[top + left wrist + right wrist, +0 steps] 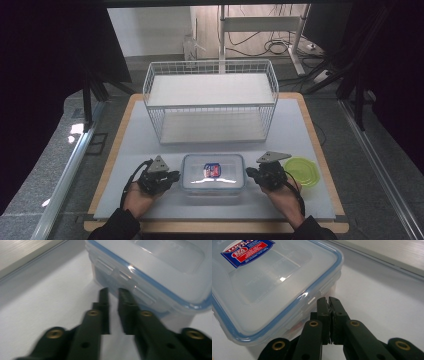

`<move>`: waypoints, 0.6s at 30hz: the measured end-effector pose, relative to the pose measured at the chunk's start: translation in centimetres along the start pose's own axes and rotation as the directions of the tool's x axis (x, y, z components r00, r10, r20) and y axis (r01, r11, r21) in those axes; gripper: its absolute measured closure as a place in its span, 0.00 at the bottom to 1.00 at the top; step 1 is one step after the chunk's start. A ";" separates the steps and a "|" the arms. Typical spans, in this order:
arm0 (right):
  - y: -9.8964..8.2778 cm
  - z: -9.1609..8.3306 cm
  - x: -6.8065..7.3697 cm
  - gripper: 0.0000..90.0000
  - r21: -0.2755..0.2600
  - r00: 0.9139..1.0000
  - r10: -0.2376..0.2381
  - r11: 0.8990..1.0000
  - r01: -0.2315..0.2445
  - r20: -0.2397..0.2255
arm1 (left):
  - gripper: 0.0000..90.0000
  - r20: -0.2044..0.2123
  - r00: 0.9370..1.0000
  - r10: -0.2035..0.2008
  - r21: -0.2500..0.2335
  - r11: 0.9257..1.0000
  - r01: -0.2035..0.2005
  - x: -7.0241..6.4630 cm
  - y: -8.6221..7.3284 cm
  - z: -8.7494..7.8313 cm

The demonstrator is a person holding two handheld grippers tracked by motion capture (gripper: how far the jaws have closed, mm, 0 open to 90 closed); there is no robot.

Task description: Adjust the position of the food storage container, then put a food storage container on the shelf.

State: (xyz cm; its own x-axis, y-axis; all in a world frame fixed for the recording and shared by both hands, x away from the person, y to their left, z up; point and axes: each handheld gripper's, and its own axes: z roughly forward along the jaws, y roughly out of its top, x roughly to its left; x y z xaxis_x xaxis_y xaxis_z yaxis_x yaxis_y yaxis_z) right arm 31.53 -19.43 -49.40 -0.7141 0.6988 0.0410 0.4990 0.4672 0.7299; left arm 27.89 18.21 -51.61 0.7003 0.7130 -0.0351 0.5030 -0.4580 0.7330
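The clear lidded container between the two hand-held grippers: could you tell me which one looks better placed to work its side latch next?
Probably the right hand-held gripper: its shut tips sit against the container's side latch. The left hand-held gripper has a small gap, just short of the latch.

Seen along its own two black jaws, the left gripper [113,293] points at one end of a clear plastic food container [152,267] with a blue-rimmed lid [172,258]. The jaws stand slightly apart, with a narrow gap and nothing between them. Their tips sit just beside the container's end wall, below a lid latch [125,276]. The container rests on a white table [50,305], whose pale wooden edge [22,252] crosses the upper left corner.
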 end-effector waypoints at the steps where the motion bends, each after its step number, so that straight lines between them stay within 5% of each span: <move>1: 0.0 -0.2 0.0 0.96 -0.002 1.000 -0.008 1.000 0.008 0.008 | 0.78 -0.024 1.000 0.008 0.001 1.000 -0.008 0.1 -0.2 -0.3; 4: 0.0 -0.8 -0.1 0.89 -0.011 1.000 -0.004 1.000 0.004 0.015 | 0.53 -0.060 0.998 0.004 -0.007 1.000 -0.004 0.6 -1.0 -1.1; 8: -0.1 -1.7 -0.5 0.73 -0.039 1.000 0.011 0.999 -0.009 0.030 | 0.29 -0.050 0.999 -0.019 -0.044 0.999 0.017 1.2 -1.5 -1.7; 15: -0.1 -2.4 -1.2 0.46 -0.071 0.998 0.046 0.997 -0.044 0.038 | 0.12 -0.039 0.998 -0.057 -0.085 0.995 0.053 1.5 -1.7 -1.6; 18: -0.1 -2.5 -1.3 0.38 -0.076 0.998 0.051 0.996 -0.048 0.025 | 0.07 -0.030 0.999 -0.040 -0.100 0.994 0.037 1.7 -1.7 -1.5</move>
State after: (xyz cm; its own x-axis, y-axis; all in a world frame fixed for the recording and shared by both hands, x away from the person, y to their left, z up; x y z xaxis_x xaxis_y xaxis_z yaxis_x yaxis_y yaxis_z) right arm 31.19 -21.74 -47.81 -0.6756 0.7348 0.0608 0.4945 0.3905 0.7765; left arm 27.47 21.03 -51.92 0.6641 0.7463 -0.0442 0.4753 -0.3758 0.7956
